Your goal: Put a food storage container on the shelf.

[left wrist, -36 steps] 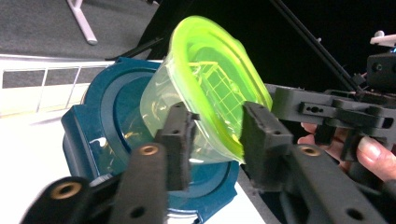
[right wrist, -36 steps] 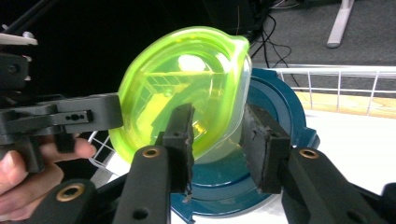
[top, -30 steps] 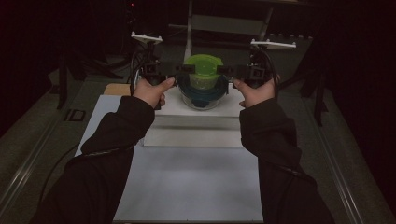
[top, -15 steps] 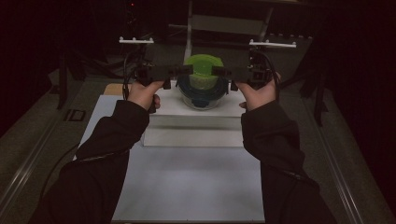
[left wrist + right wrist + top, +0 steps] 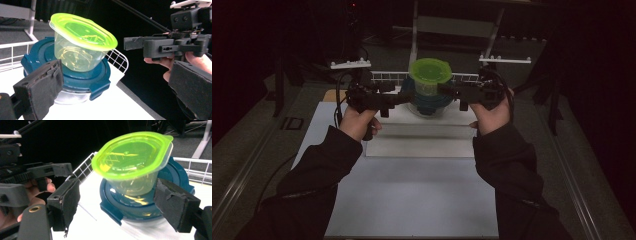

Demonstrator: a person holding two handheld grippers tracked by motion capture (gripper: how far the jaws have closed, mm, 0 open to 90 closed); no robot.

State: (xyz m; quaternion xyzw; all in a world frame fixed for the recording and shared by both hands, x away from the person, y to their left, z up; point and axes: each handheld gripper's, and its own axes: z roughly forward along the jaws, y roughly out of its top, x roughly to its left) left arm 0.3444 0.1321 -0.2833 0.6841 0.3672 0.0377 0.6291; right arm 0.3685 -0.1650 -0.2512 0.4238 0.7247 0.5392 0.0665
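A clear tub with a lime-green lid [image 5: 430, 75] sits upright on top of a larger container with a dark blue clip lid [image 5: 428, 102], which rests on a white raised board [image 5: 422, 135] at the far middle of the table. A white wire rack [image 5: 387, 77] runs just behind the stack. Left gripper [image 5: 404, 97] reaches in from the left and right gripper [image 5: 447, 91] from the right, both held roughly level and pointing at the stack from opposite sides. Both sets of jaws have just been opening and now stand apart, with no pad pressing on anything. In the left gripper view the green-lidded tub [image 5: 80, 42] stands free between its two pads, on the blue lid [image 5: 75, 77]. In the right gripper view the tub [image 5: 132, 162] likewise lies between the spread pads, untouched, blue lid [image 5: 140, 202] beneath.
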